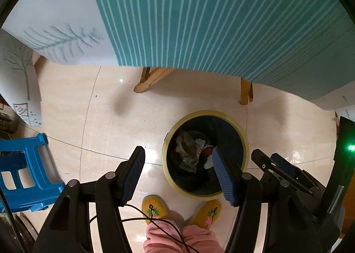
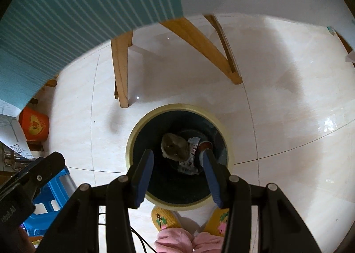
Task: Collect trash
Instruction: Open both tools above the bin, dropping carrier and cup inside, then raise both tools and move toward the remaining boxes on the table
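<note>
A round trash bin [image 1: 243, 139] [image 2: 142, 124] with a pale yellow rim and dark liner stands on the tiled floor below both grippers. Crumpled wrappers and paper trash [image 1: 190, 146] [image 2: 177, 148] lie at its bottom. My left gripper [image 1: 178, 153] hangs open above the bin's left rim with nothing between its blue pads [image 1: 224, 175]. Straight over the bin's mouth, my right gripper [image 2: 177, 156] is open and empty too; it also shows at the right of the left wrist view [image 1: 277, 162].
A table with a teal striped cloth [image 1: 210, 20] [image 2: 66, 20] and wooden legs [image 2: 121, 71] stands behind the bin. A blue plastic stool [image 1: 24, 168] [image 2: 51, 197] is at the left, an orange box [image 2: 34, 124] beyond it. The person's yellow slippers [image 1: 155, 207] [image 2: 163, 217] are by the bin.
</note>
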### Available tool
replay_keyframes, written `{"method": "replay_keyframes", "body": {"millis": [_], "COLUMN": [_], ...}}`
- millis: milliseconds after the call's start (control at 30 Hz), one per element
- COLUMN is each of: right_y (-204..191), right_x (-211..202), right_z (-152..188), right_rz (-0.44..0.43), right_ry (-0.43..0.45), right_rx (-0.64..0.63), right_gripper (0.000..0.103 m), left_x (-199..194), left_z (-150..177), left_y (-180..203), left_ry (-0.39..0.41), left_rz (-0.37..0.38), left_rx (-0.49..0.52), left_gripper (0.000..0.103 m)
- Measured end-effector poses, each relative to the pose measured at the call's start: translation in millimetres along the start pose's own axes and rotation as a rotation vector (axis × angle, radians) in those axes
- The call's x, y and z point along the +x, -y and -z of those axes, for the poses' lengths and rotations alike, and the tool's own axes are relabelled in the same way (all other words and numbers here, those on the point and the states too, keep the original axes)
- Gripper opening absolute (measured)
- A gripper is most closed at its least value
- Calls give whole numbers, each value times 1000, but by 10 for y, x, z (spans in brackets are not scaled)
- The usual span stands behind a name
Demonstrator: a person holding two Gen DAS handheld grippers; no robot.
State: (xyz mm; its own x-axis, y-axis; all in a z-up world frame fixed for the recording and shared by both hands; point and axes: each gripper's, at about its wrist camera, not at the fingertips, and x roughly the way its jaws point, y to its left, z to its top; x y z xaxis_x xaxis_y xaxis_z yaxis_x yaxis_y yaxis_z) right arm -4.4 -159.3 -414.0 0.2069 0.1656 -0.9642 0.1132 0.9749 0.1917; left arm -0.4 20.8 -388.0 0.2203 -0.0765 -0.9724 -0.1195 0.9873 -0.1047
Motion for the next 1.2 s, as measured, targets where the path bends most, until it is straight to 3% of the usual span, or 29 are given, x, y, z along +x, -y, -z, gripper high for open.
{"method": "replay_keyframes", "body": {"millis": [200, 533, 900, 1200], "right_y": [-43, -250, -481, -453], "right_x": [-378, -1550, -2856, -3644], "right_z": [11, -69, -112, -231], "right_rz": [6, -17, -48, -37], "right_ry": [1, 74, 235, 407], "right_rx": [7, -9, -44, 14], "right_gripper": [47, 47, 47, 46], "left_x": [-535, -1802, -3122, -3709], "left_z": [-9, -154, -330, -585], "left_y": [9, 45, 127, 177], "left_ry": [18, 107, 230, 310], "left_rz": [11, 65, 107, 148], "left_rx": [-8, 17, 131, 191], "left_gripper": [61, 61, 61, 61]}}
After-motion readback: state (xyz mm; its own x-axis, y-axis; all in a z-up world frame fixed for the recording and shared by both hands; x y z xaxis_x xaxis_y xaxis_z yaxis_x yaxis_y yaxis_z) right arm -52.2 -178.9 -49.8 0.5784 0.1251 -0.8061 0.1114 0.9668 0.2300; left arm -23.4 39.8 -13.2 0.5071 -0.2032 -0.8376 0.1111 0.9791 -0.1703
